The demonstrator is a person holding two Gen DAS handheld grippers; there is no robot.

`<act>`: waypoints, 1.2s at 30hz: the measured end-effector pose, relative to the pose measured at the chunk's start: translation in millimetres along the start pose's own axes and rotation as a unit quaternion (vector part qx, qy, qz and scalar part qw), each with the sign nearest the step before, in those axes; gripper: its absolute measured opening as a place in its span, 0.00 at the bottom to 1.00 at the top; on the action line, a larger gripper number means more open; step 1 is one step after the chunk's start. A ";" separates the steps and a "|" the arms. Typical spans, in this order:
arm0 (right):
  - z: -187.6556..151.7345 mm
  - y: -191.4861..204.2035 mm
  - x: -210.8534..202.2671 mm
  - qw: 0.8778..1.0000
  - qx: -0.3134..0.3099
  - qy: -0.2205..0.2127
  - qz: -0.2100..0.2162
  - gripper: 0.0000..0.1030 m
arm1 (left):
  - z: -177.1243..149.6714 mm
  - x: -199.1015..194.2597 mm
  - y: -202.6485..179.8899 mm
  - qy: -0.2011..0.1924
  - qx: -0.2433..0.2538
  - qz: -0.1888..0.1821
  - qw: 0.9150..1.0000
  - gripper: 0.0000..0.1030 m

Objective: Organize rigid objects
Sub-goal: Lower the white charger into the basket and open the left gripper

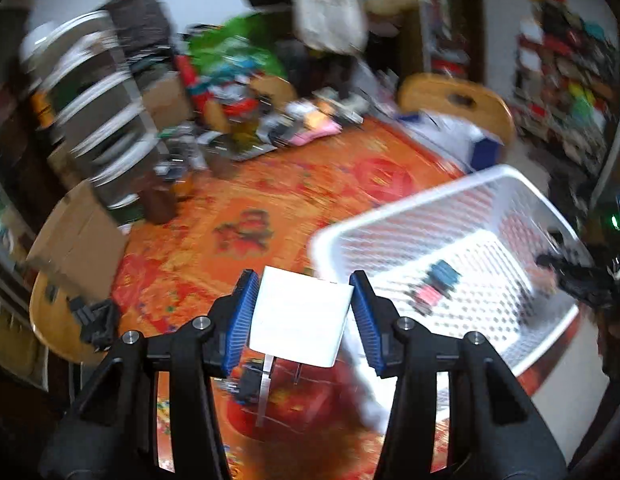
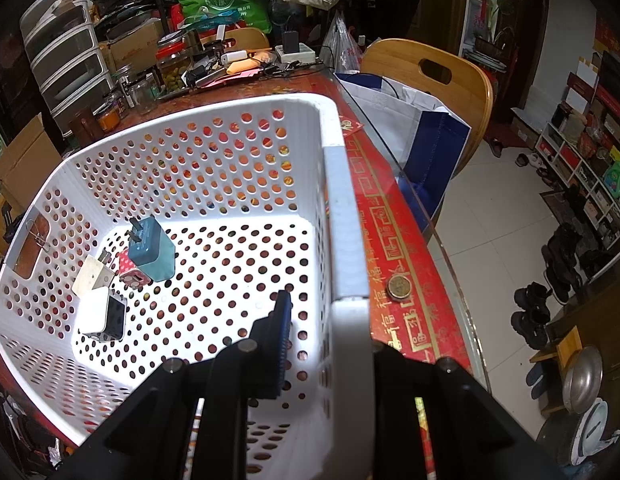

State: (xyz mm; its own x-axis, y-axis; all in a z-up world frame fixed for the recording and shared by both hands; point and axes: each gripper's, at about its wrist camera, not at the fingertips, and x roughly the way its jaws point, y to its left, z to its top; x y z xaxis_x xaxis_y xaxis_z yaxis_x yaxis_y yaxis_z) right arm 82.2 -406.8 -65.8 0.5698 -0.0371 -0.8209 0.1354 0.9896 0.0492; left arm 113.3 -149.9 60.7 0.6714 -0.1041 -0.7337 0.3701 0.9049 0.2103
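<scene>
Step in hand looks like carry-and-drop: the left gripper [image 1: 301, 312] has its blue-padded jaws clamped on a white cube-shaped plastic wall charger [image 1: 299, 316], metal prongs pointing down, held in the air above the red/orange patterned tablecloth [image 1: 245, 200] and just beside the near-left corner of the white perforated plastic basket [image 1: 390, 220]. Left view is motion-blurred, so the exact gap to the rim is hard to tell. The right gripper [image 2: 330, 344] straddles the basket's right wall w/ jaws clamped on the rim: one blue pad inside the basket, the other finger hidden behind the wall, prob. steadying it. Already in the basket, toward its left side: a teal cube charger [image 2: 153, 250] prongs up, a pink-and-red adapter [image 2: 131, 272] touching it, a flat beige plug piece [image 2: 89, 276] and another white cube adapter [image 2: 99, 314], all bunched close. So task seems partway, several items sorted, this one not yet in. Next move, as I judge it: swing the left gripper over the rim, lower toward bare basket floor right of the bunch, then part the jaws; keep the prongs clear of the holes so they don't snag. A small round brass-coloured coin-like disc [image 2: 398, 287] sits on the cloth outside the basket's right wall.
</scene>
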 end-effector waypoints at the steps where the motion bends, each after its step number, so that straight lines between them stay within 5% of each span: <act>1: 0.0 0.0 0.0 1.000 0.000 0.000 0.000 0.17 | 6.0 8.9 -18.2 0.019 0.018 -0.008 1.000 0.44; 8: -0.5 -0.4 0.6 1.000 -0.001 0.003 -0.001 0.17 | 10.2 95.9 -106.6 0.150 0.116 -0.030 0.981 0.41; 21: 0.2 1.0 -1.1 1.000 -0.004 0.000 0.005 0.19 | 1.3 142.9 -115.7 0.201 0.125 -0.040 0.971 0.31; 25: -0.1 0.2 -1.1 1.000 -0.005 0.000 0.007 0.19 | 8.5 96.5 -80.6 0.119 0.086 -0.075 0.986 0.40; 28: 0.1 0.2 -0.8 1.000 -0.007 0.001 0.007 0.20 | 0.5 39.3 -39.1 0.027 0.048 -0.063 0.996 0.89; 30: 0.1 0.1 -0.7 1.000 -0.007 0.000 0.007 0.20 | -12.3 5.8 -12.4 -0.020 0.026 -0.050 0.998 1.00; 36: 0.4 0.3 -0.7 1.000 -0.008 -0.001 0.007 0.20 | -73.4 -31.0 71.7 -0.043 -0.048 0.005 0.998 1.00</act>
State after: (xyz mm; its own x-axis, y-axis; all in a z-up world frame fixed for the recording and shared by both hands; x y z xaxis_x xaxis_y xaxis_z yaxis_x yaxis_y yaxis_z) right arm 82.2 -406.5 -65.0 0.5732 -0.0231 -0.8191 0.1137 0.9922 0.0516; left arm 72.0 -51.5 51.1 0.7288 -0.1261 -0.6730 0.3026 0.9410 0.1513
